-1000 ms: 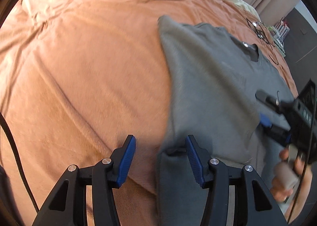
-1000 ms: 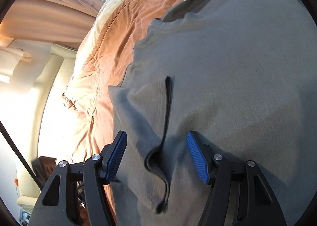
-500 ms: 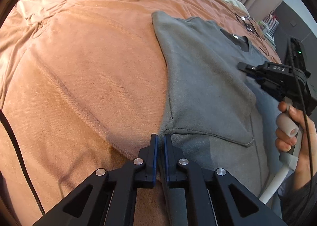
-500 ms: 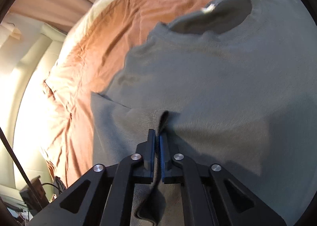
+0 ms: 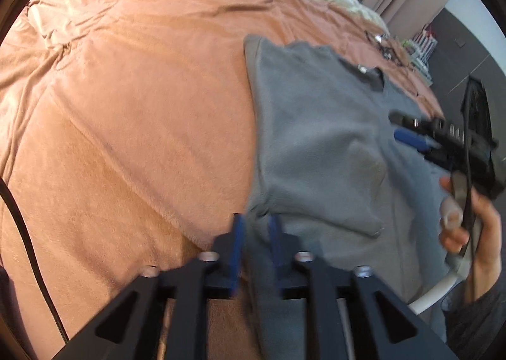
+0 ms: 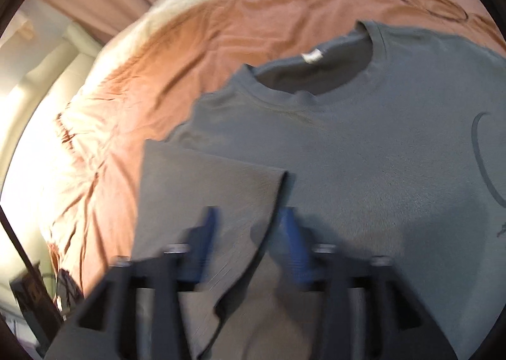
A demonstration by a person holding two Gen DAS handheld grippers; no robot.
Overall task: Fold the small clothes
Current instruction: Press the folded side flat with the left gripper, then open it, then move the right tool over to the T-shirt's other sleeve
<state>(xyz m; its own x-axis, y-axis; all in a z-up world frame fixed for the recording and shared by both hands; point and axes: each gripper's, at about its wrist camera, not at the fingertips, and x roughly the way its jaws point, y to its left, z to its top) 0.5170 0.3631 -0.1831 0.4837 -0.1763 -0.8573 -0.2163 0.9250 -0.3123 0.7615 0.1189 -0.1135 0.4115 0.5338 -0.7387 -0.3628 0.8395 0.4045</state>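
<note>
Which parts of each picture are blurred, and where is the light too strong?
Left wrist view: the left gripper fingers are motion-blurred; the grey shirt is soft. Right wrist view: the right gripper is blurred; the left edge beside the orange blanket is overexposed.

no legible txt, labels or nos.

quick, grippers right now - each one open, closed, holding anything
left gripper: slightly open, the grey t-shirt edge lies between its fingers, not clamped.
right gripper: open, over the folded sleeve, holding nothing.
</note>
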